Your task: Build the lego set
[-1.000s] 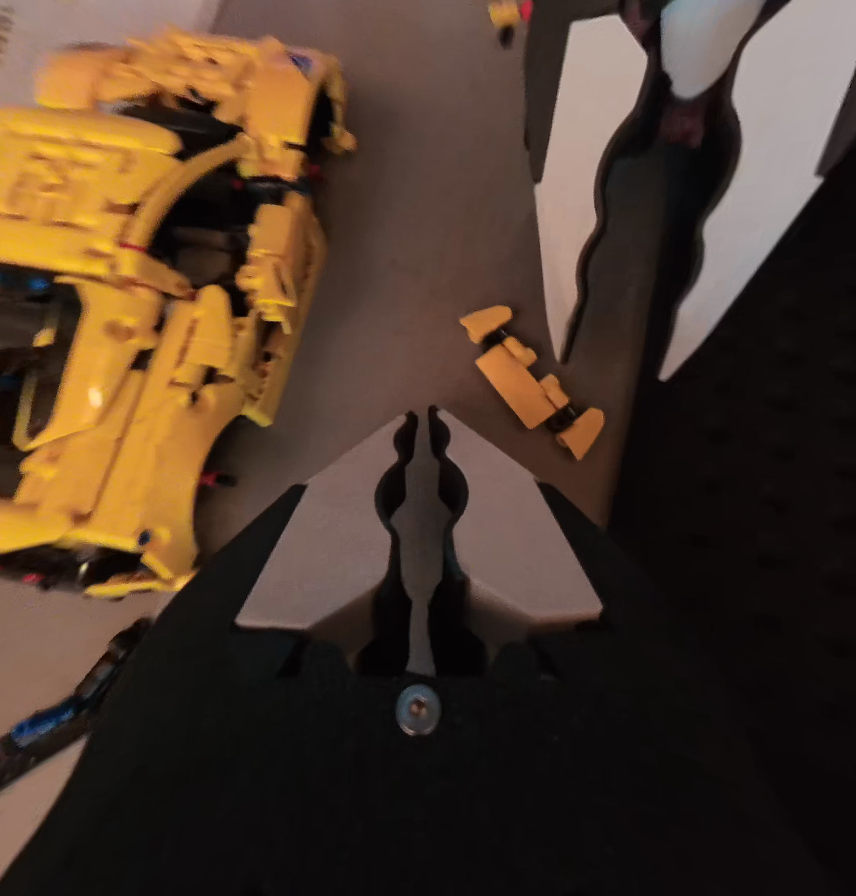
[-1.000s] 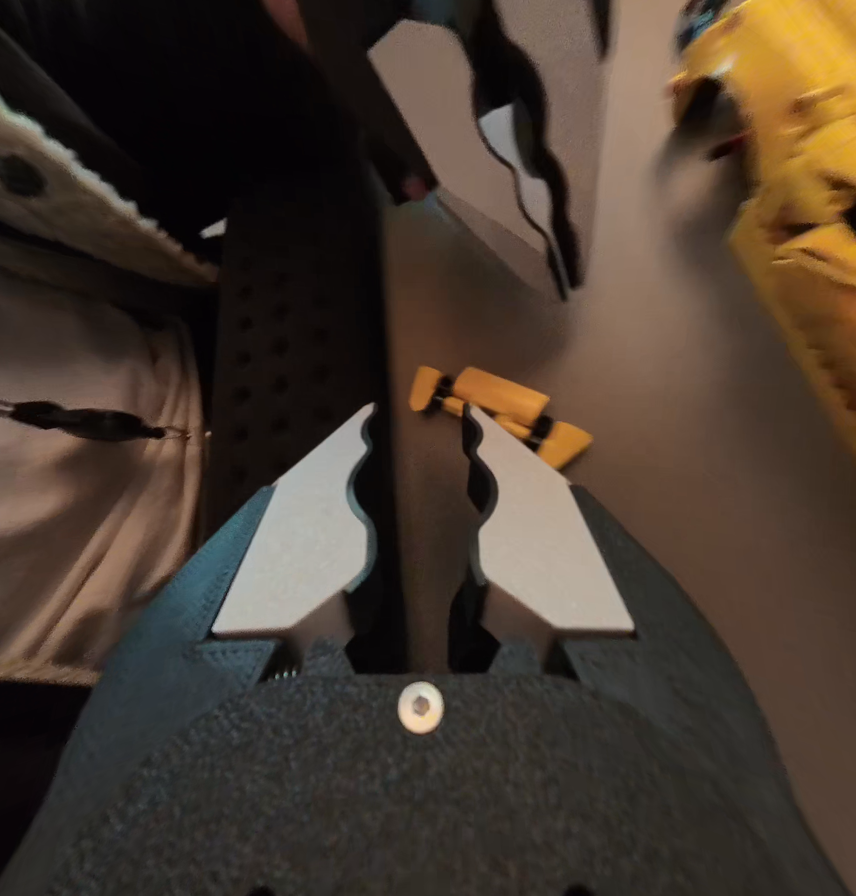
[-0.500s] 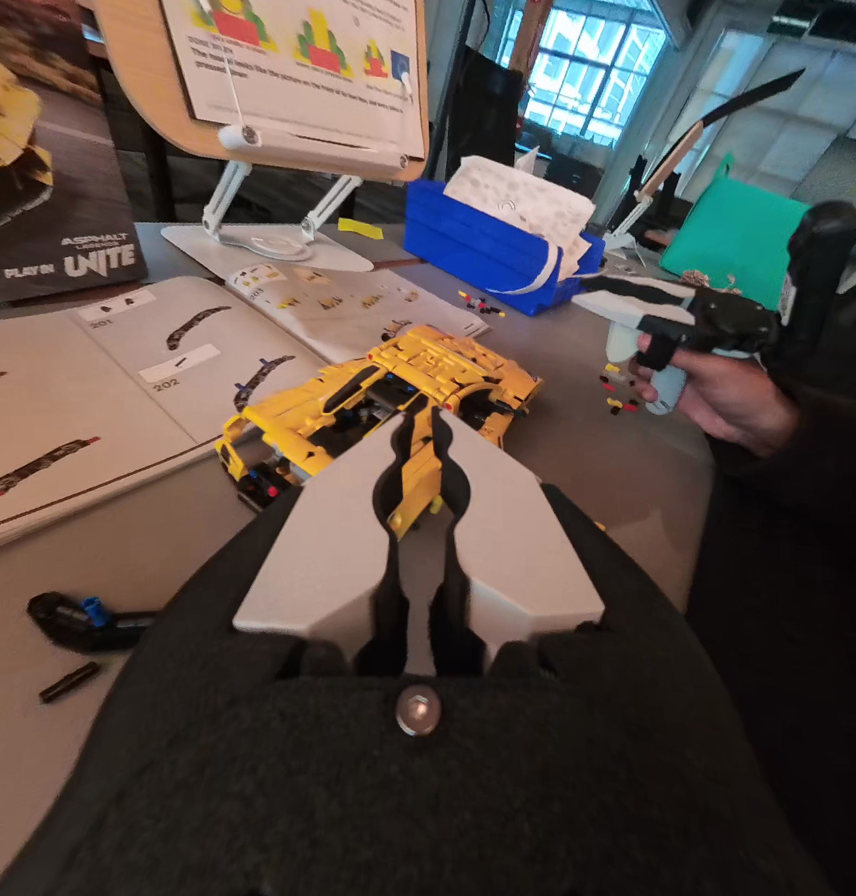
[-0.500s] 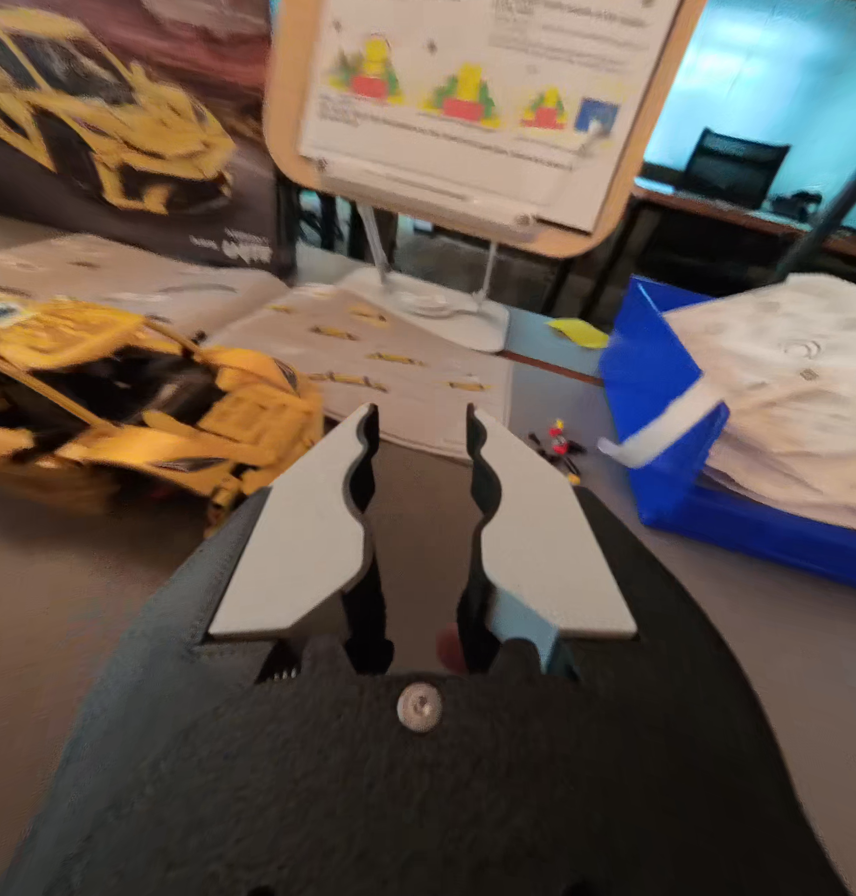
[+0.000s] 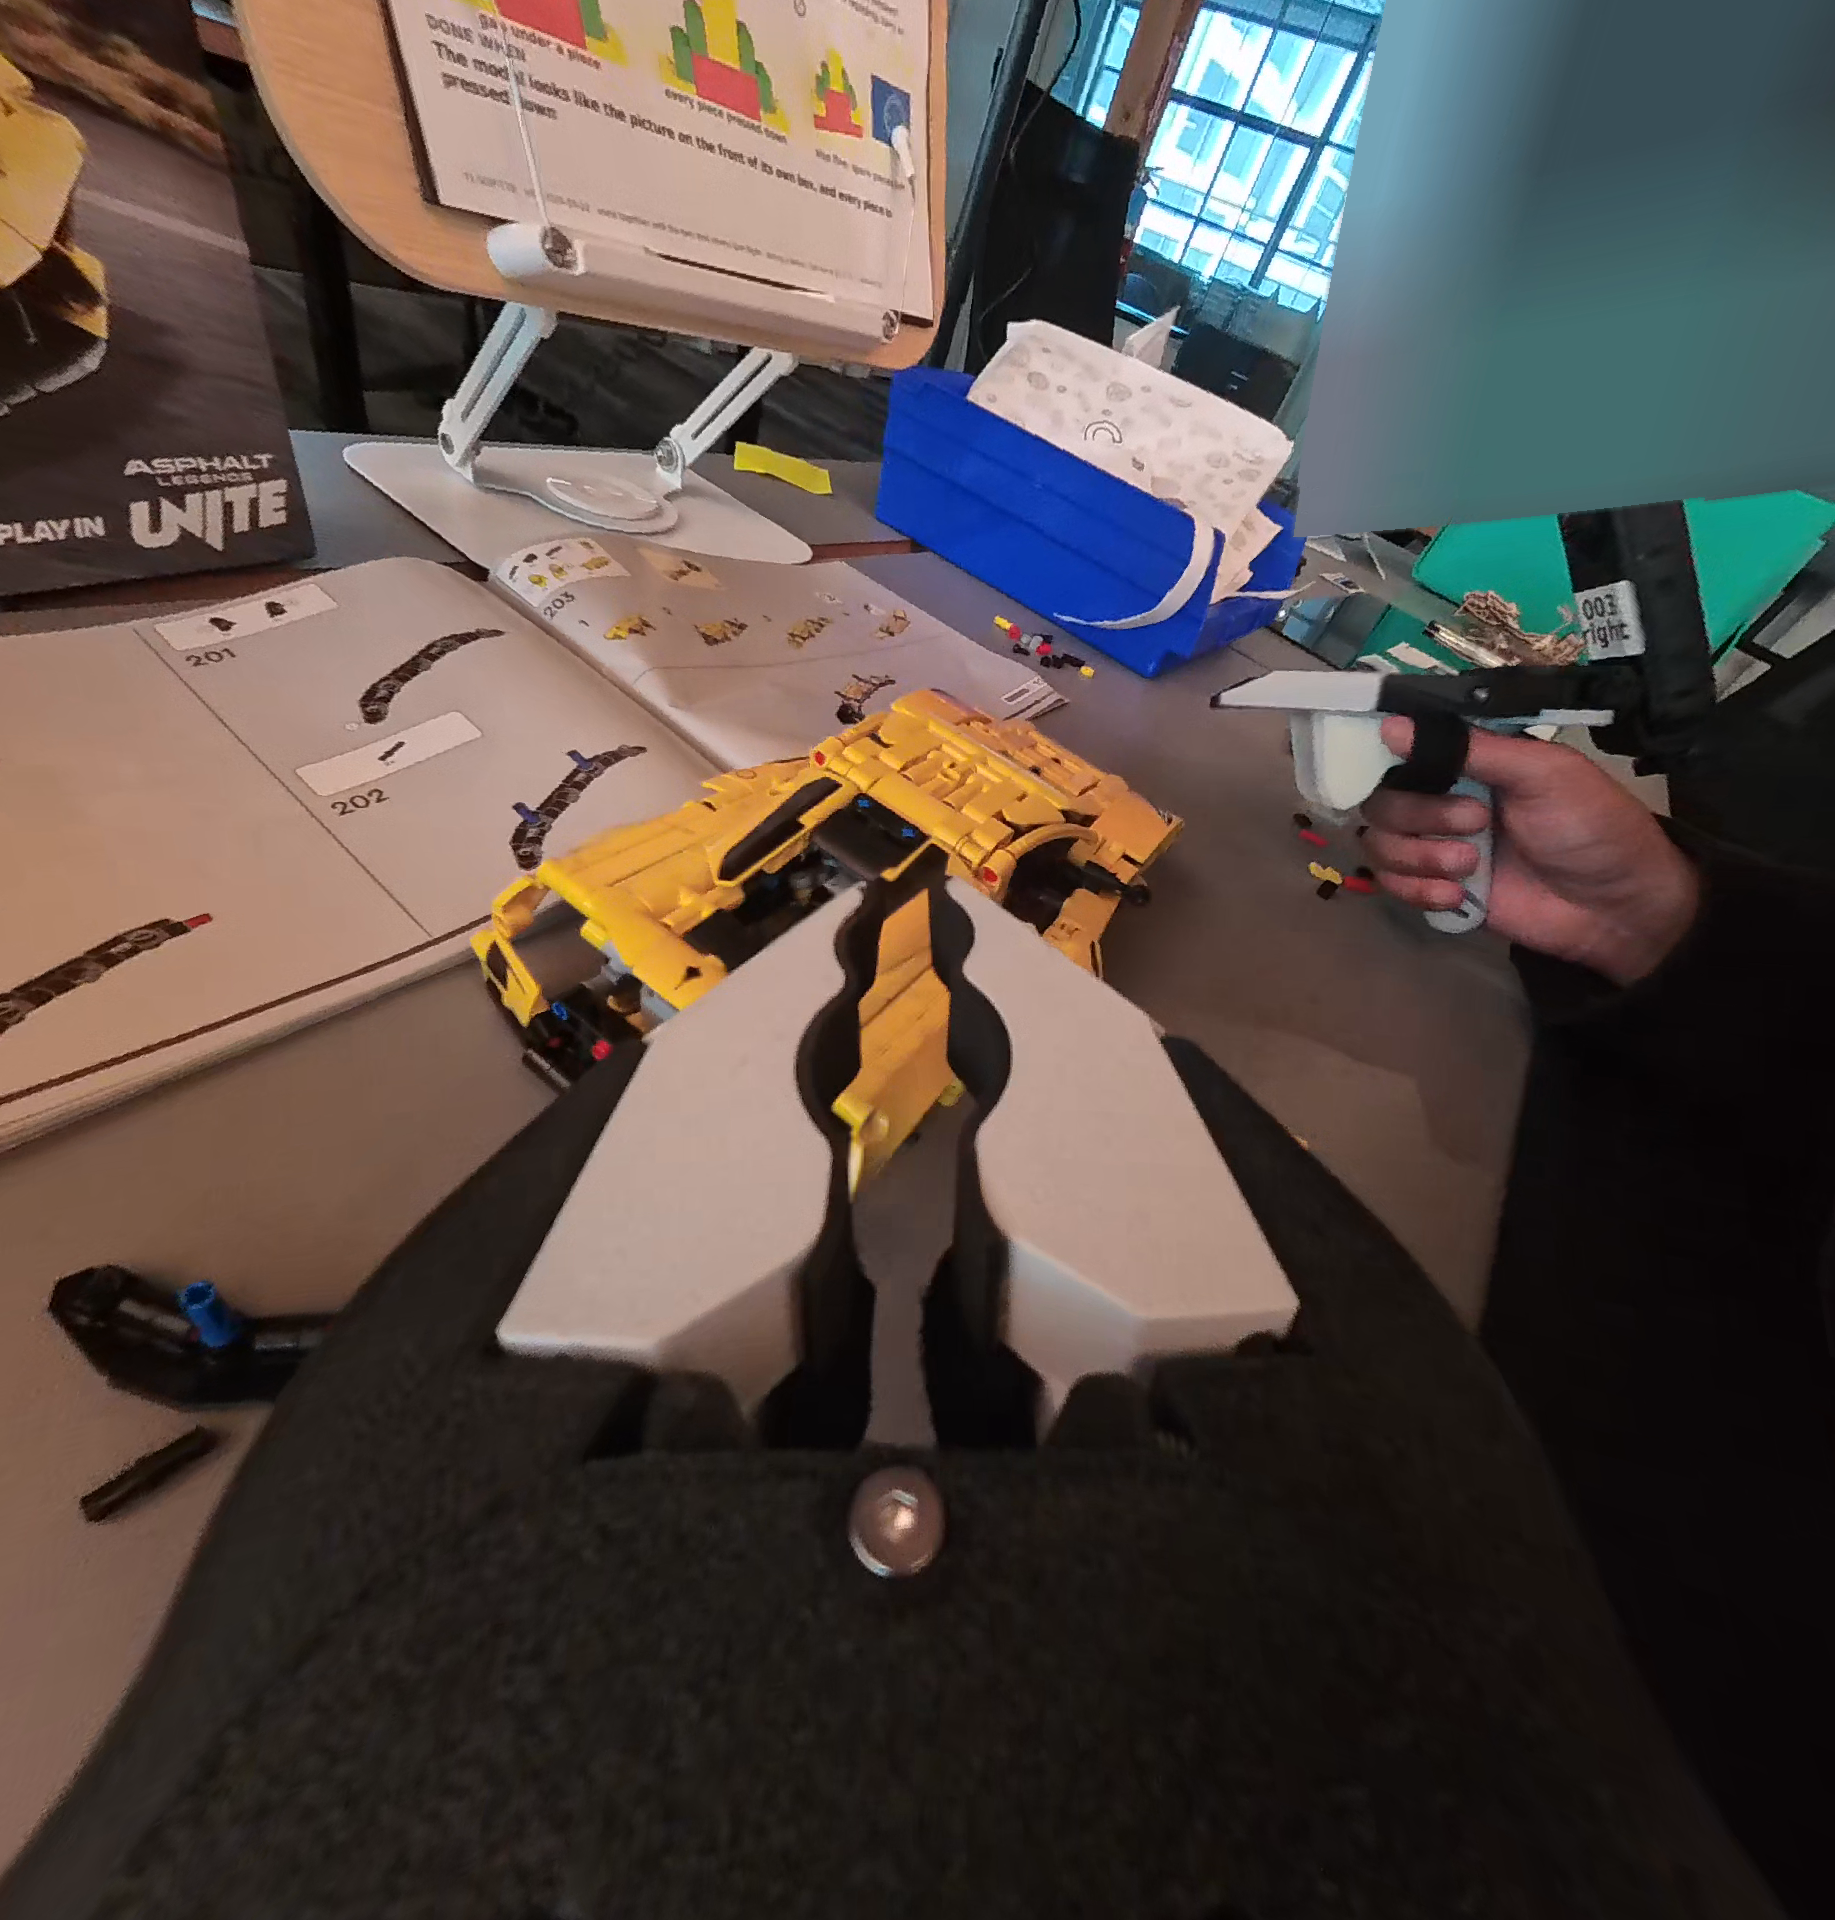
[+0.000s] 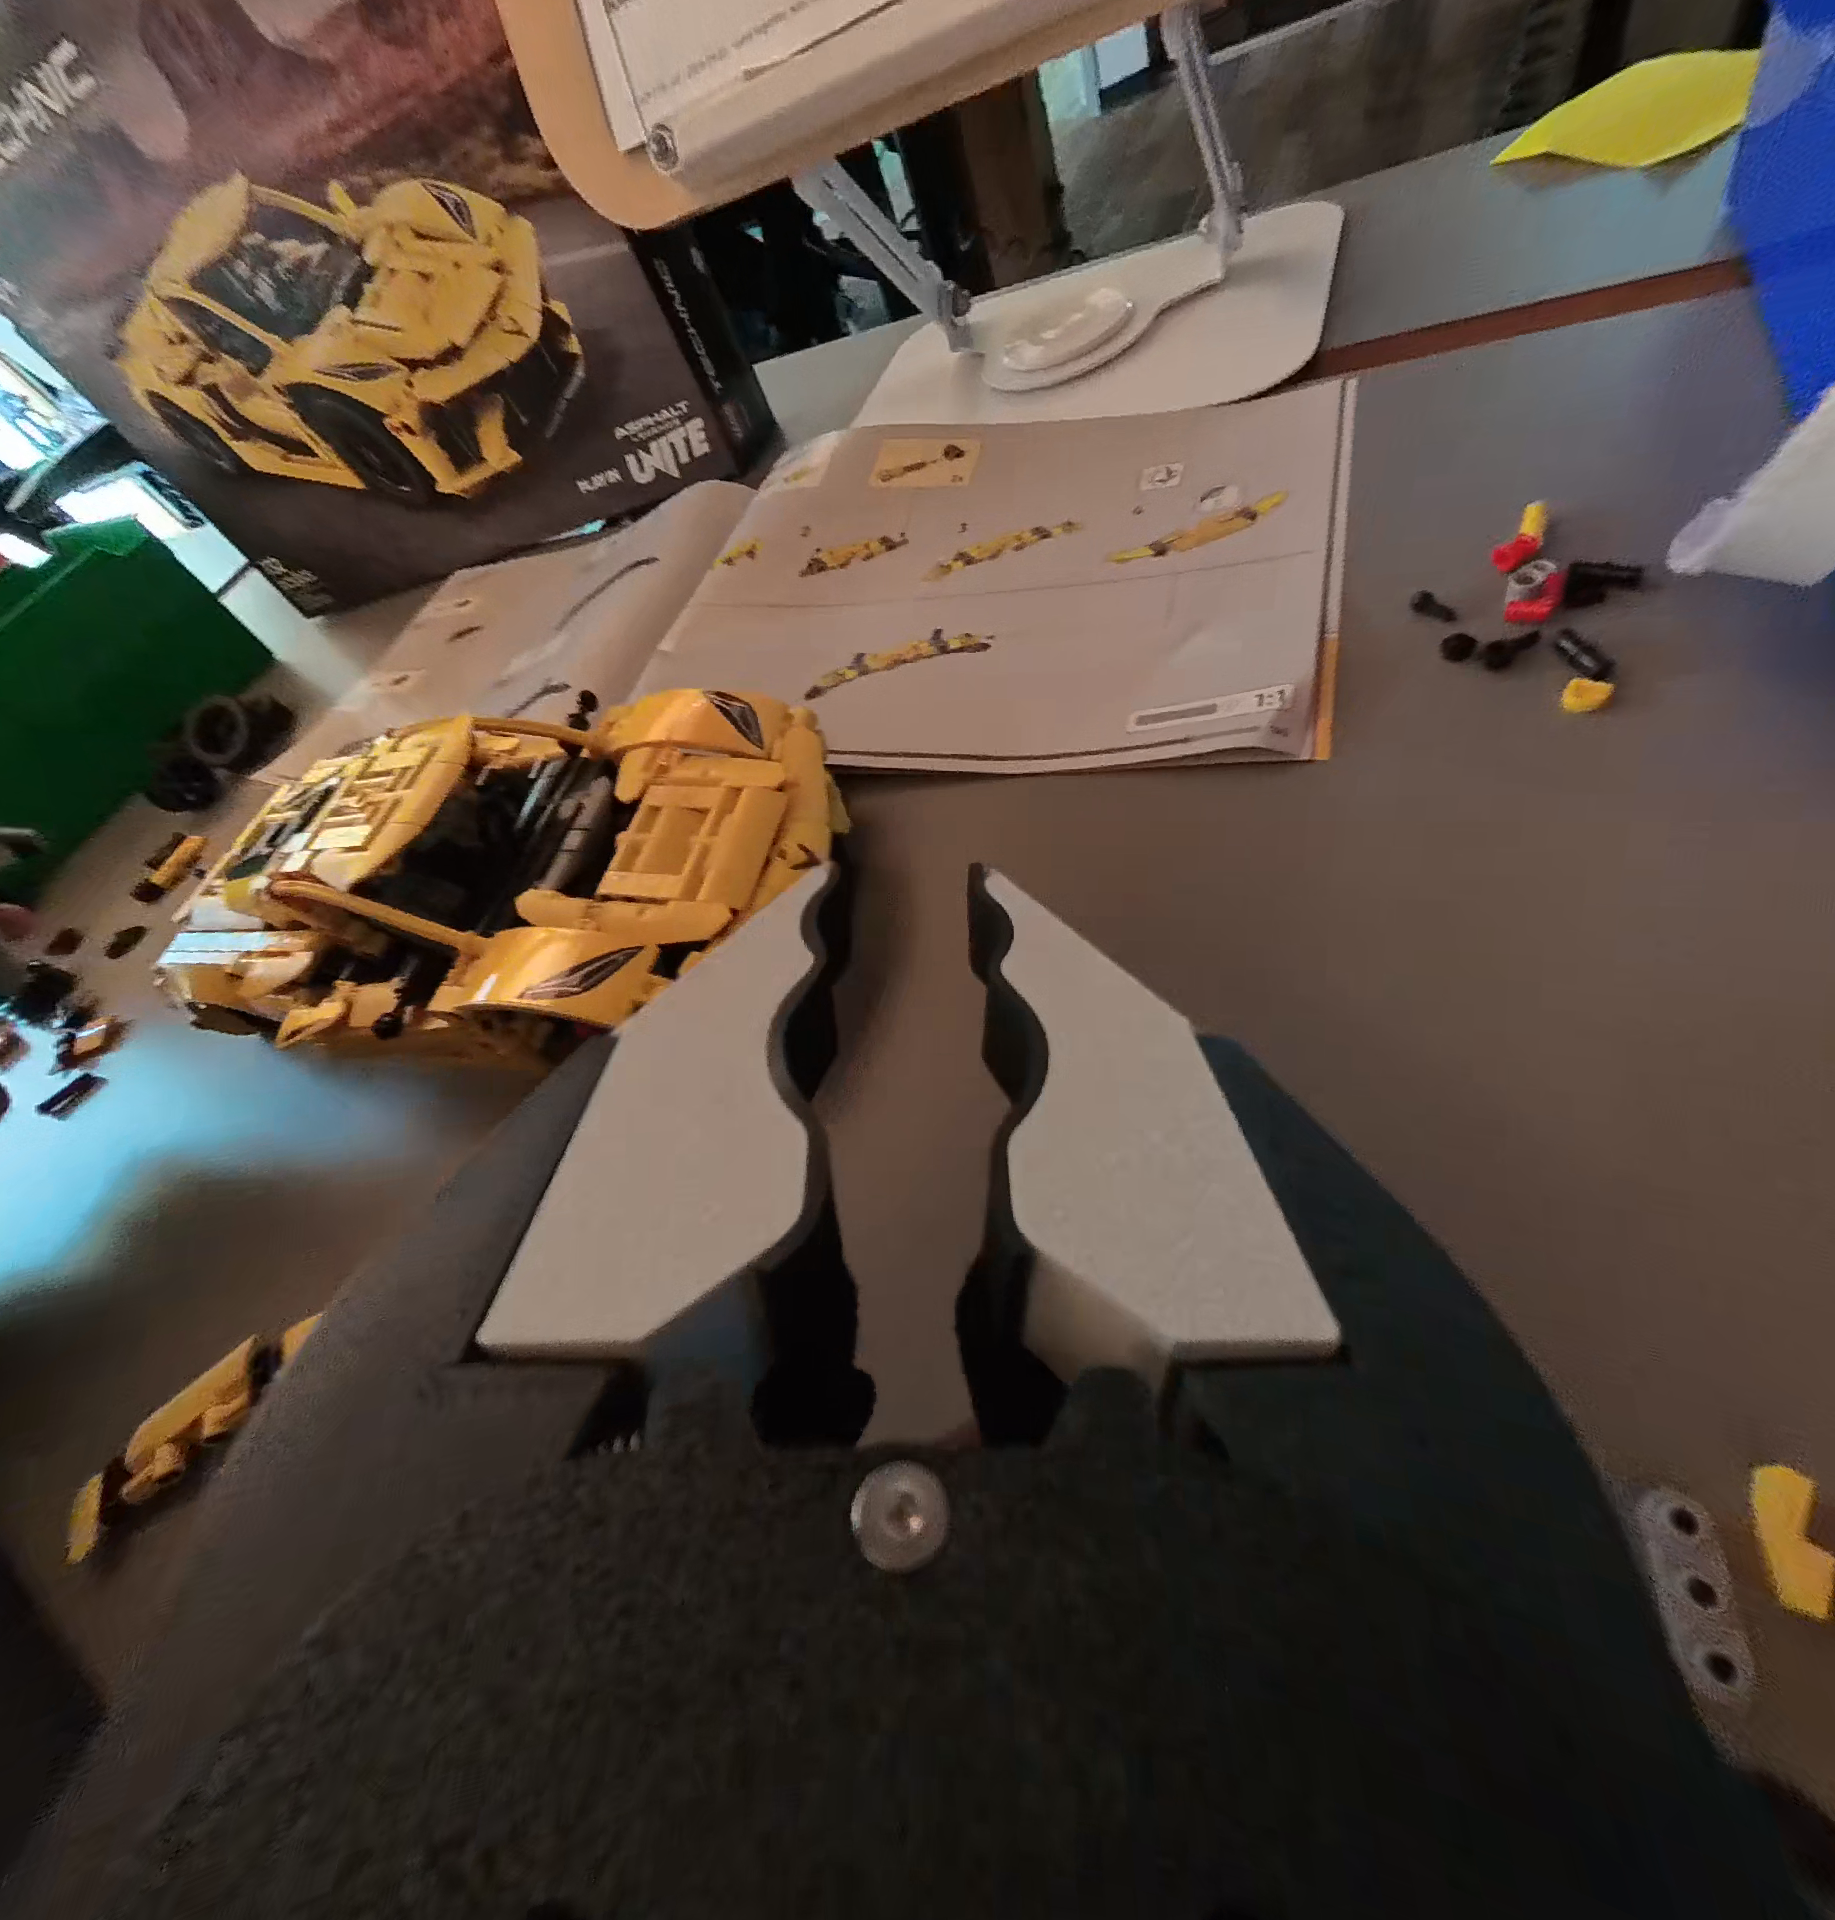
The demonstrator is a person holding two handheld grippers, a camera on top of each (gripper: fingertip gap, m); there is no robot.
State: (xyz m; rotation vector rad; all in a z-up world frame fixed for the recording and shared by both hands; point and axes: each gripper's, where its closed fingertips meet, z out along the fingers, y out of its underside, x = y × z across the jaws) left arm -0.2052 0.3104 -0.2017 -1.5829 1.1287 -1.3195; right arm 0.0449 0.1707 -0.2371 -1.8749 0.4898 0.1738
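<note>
A partly built yellow lego car [image 5: 892, 821] stands on the grey table [image 5: 1308, 1039] beside the open instruction booklet [image 5: 269, 831]. My left gripper [image 5: 908, 888] is above the table in front of the car, shut and empty; the car shows through the slit between its fingers. My right gripper [image 6: 905, 883] is open and empty, to the right of the car [image 6: 497, 873]. It also shows in the left wrist view [image 5: 1297, 691], held in a hand at the right. A small yellow sub-assembly [image 6: 186, 1423] lies at the near left.
The set's box [image 6: 352, 312], a document stand [image 5: 580, 488] and a blue bin [image 5: 1048, 520] stand at the back. Loose small pieces [image 6: 1526, 603] lie by the bin. A black curved piece [image 5: 165, 1330], a black pin [image 5: 149, 1470], a yellow piece [image 6: 1791, 1538] and black wheels [image 6: 217, 727] lie around. Spacing between my two grippers at the tips: around 30 centimetres. The left tips stand about 20 centimetres off the small yellow sub-assembly [image 6: 186, 1423].
Both views have swung up from looking down at the yellow sub-assembly to looking across the table at the car. The right gripper has since tilted leftward. Neither gripper's opening changed.
</note>
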